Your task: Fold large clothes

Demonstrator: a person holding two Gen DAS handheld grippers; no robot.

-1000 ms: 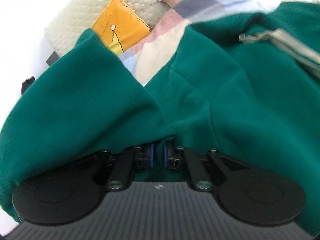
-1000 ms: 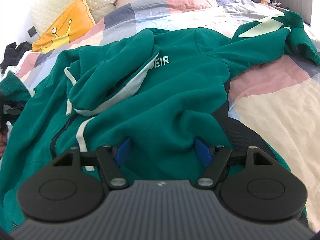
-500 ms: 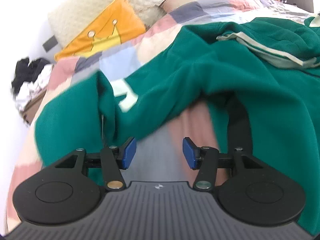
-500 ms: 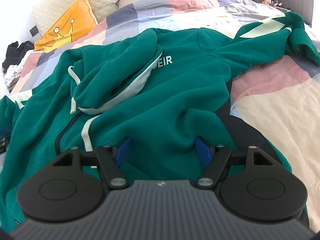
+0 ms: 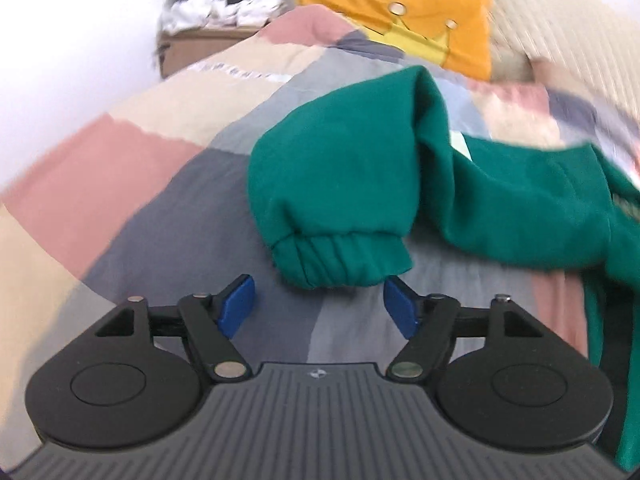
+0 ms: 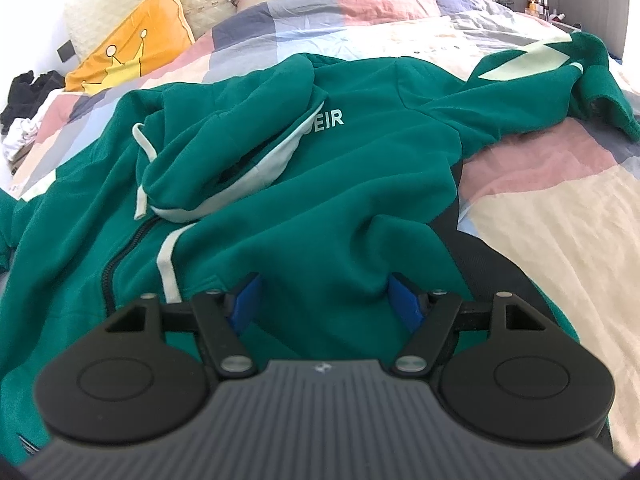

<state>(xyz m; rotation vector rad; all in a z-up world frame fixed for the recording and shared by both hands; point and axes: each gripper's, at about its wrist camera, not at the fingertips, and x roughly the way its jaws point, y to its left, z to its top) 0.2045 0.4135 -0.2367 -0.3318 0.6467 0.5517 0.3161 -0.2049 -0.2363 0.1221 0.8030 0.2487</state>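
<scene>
Standing well apart, the blue pads of the left gripper are seen with nothing pinched between them; the jaws have just been opening, and only the quilt is framed in the gap. Just beyond the pads, the ribbed cuff of a green sleeve is found lying on the patchwork quilt, close to the fingertips but not clamped. The right gripper is likewise held spread, its pads set to either side of a raised ridge of cloth at the lower body of the green hooded jacket; no squeeze on the cloth is shown.

The jacket is spread face up across the bed, hood flopped over the chest, zip running down, the far sleeve thrown out sideways. An orange crown cushion is propped by the headboard.

The fabric is judged thick, soft and limp, fairly weighty for cloth, unlikely to slip yet sure to sag and bunch. A hold is best taken at firmer edges: cuff, hem or shoulder seam.
</scene>
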